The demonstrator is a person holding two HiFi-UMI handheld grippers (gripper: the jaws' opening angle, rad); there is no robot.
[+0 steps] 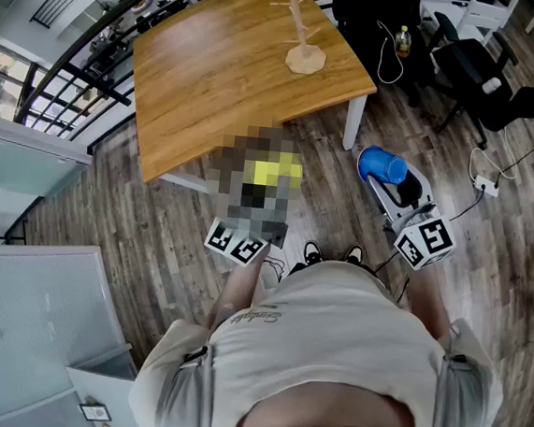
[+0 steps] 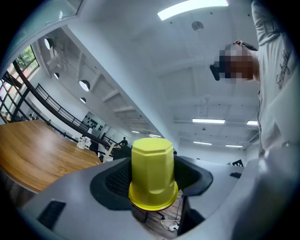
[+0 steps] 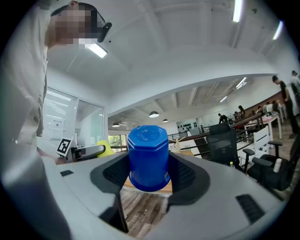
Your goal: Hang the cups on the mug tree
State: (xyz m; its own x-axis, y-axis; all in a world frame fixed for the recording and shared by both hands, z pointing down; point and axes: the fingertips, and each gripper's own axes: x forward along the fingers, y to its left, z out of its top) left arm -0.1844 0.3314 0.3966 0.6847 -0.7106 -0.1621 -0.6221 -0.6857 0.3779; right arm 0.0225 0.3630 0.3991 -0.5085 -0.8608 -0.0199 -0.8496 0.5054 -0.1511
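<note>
Close to the person's body, the left gripper (image 2: 153,177) has its jaws clamped on one yellow cup (image 2: 151,171). The right gripper (image 3: 149,172) has its jaws clamped on one blue cup (image 3: 148,157). Each cup sits rim toward its camera with the closed base pointing away. That makes two cups and two grippers, both held over the wood-plank floor (image 1: 106,230), short of the one wooden tabletop (image 1: 214,81). The single mug tree (image 1: 306,35) stands near the tabletop's far edge, well apart from both cups. Beyond it are black office chairs (image 1: 470,58), and a dark railing (image 1: 75,58) runs at the left. Only the head view shows the mug tree's base. Only the gripper views show the white ceiling with its strip lights (image 2: 192,8).
</note>
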